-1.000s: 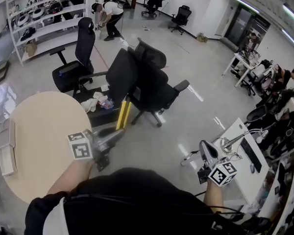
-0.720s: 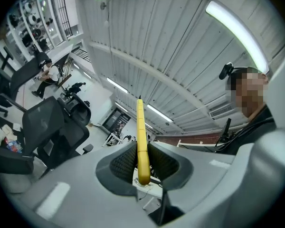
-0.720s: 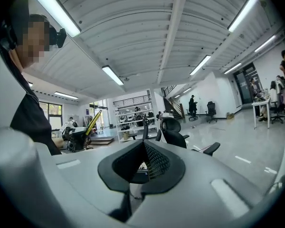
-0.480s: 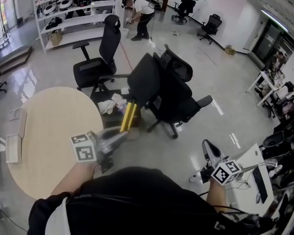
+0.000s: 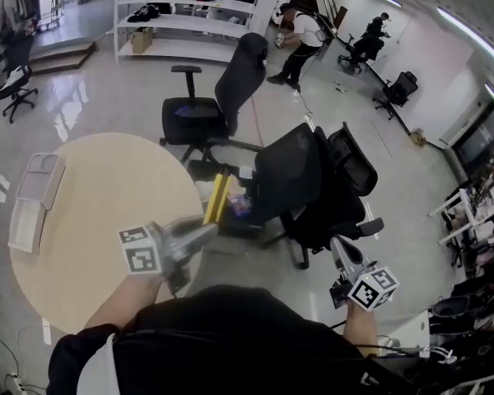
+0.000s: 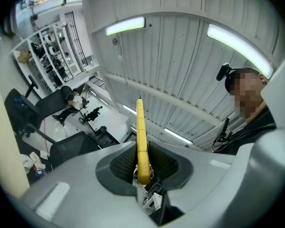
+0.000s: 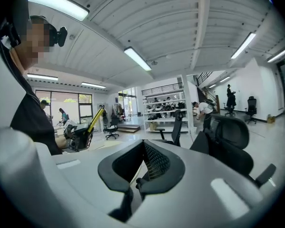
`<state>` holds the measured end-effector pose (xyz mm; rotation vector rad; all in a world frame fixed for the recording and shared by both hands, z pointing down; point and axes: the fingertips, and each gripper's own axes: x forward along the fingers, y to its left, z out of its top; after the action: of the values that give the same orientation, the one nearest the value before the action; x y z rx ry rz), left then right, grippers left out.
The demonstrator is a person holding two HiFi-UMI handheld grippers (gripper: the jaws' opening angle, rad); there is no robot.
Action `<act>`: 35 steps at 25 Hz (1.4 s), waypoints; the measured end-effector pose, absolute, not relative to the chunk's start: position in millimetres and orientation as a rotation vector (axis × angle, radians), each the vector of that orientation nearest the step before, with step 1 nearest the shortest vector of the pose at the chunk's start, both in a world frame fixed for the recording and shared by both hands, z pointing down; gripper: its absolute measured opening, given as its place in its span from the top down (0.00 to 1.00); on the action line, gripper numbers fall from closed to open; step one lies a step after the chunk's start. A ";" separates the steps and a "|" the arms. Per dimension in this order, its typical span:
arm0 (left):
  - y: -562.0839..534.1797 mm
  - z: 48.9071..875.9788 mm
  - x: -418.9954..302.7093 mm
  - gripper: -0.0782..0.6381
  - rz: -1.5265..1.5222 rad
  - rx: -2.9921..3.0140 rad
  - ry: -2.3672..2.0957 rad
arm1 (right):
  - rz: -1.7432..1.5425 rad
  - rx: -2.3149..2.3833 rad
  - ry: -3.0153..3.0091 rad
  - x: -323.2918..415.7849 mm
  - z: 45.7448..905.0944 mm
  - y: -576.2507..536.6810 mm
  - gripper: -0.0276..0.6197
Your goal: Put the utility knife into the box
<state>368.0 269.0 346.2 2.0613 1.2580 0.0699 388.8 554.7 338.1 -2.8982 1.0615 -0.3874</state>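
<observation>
Jaws of left gripper [image 5: 204, 231] clamp utility knife [image 5: 216, 199] beyond table [image 5: 90, 220] rim (right gripper [image 5: 338, 247] closed).

I can see only the upper length of the utility knife [image 6: 141, 127]; its lower end is buried between the fingers [image 6: 122, 164] of the left gripper [image 6: 141, 147]. In the head view the person's dark torso [image 5: 230, 344] hides the near edge of the desk [image 5: 99, 196]. The box [image 5: 29, 220] at its left rim is too small for me to tell its contents.
</observation>
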 end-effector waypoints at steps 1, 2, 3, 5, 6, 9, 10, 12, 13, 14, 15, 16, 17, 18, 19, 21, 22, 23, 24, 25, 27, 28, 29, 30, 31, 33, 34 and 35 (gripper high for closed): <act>255.3 350.5 371.3 0.79 0.057 2.063 1.220 | -0.403 -2.885 1.116 401.7 342.6 537.8 0.94; 242.0 354.9 372.5 0.79 0.041 2.068 1.182 | -0.417 -2.871 1.171 414.9 347.0 522.1 0.94; 228.3 359.2 372.1 0.79 0.023 2.081 1.141 | -0.429 -2.855 1.228 428.8 350.8 506.3 0.94; 198.7 367.0 368.3 0.79 -0.010 2.121 1.045 | -0.447 -2.812 1.352 455.7 356.3 470.9 0.94; 183.5 370.5 364.8 0.79 -0.024 2.143 0.992 | -0.452 -2.786 1.421 466.6 357.9 451.3 0.94; 143.1 378.8 350.5 0.79 -0.062 2.201 0.831 | -0.452 -2.696 1.628 489.7 359.6 393.2 0.94; 132.2 380.4 346.0 0.79 -0.075 2.221 0.782 | -0.451 -2.662 1.689 496.0 360.3 375.6 0.94; 114.5 383.0 337.7 0.79 -0.098 2.256 0.689 | -0.452 -2.591 1.796 507.8 363.4 343.7 0.94; 107.0 384.4 333.5 0.79 -0.110 2.274 0.641 | -0.453 -2.552 1.845 513.8 366.0 328.4 0.94; 100.0 385.9 329.1 0.79 -0.120 2.291 0.590 | -0.456 -2.508 1.894 519.6 369.2 312.5 0.94; 93.3 387.1 324.9 0.79 -0.128 2.309 0.538 | -0.460 -2.462 1.947 525.0 372.5 296.3 0.94; 86.8 387.8 320.9 0.79 -0.135 2.327 0.485 | -0.462 -2.413 2.002 529.6 375.6 280.0 0.94; 80.7 388.2 317.5 0.79 -0.142 2.346 0.431 | -0.462 -2.363 2.059 533.6 378.5 264.0 0.94; 75.0 388.3 314.8 0.79 -0.148 2.363 0.377 | -0.460 -2.314 2.116 537.6 381.2 248.8 0.94; 69.9 388.2 313.1 0.79 -0.156 2.379 0.322 | -0.459 -2.265 2.168 542.3 384.2 234.5 0.94; 63.3 387.8 313.5 0.79 -0.170 2.401 0.221 | -0.465 -2.175 2.249 555.0 390.9 210.3 0.94; 61.8 387.4 315.1 0.79 -0.177 2.408 0.176 | -0.472 -2.133 2.281 562.0 394.2 199.6 0.94; 60.8 387.1 315.8 0.79 -0.181 2.416 0.129 | -0.479 -2.086 2.316 568.2 397.7 187.6 0.94; 59.6 387.6 314.8 0.79 -0.183 2.424 0.073 | -0.487 -2.029 2.359 572.7 402.0 173.1 0.94; 57.5 389.0 312.7 0.79 -0.183 2.431 0.010 | -0.494 -1.965 2.404 575.7 407.0 156.5 0.94; 49.9 393.9 314.1 0.79 -0.182 2.437 -0.092 | -0.494 -1.856 2.470 583.3 416.2 125.8 0.94; 44.6 396.5 318.7 0.79 -0.182 2.437 -0.120 | -0.489 -1.820 2.487 588.3 420.0 113.6 0.94; 39.3 398.9 323.5 0.79 -0.182 2.435 -0.140 | -0.485 -1.792 2.498 592.5 423.9 103.1 0.94; 35.3 400.5 327.0 0.79 -0.182 2.432 -0.157 | -0.487 -1.767 2.510 594.7 427.9 94.0 0.94; 33.3 401.3 328.8 0.79 -0.182 2.430 -0.174 | -0.492 -1.741 2.524 594.6 431.6 86.4 0.94; 33.1 401.1 328.2 0.79 -0.181 2.433 -0.208 | -0.505 -1.687 2.553 590.1 437.6 74.5 0.94; 32.6 400.7 326.6 0.79 -0.181 2.436 -0.224 | -0.513 -1.664 2.564 587.2 440.0 69.1 0.94; 30.6 400.3 324.5 0.79 -0.183 2.438 -0.238 | -0.523 -1.646 2.571 584.5 442.1 63.6 0.94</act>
<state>324.5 30.6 400.3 2.4385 -0.2382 -0.1825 584.5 63.6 442.1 -1.6461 2.5709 -0.5226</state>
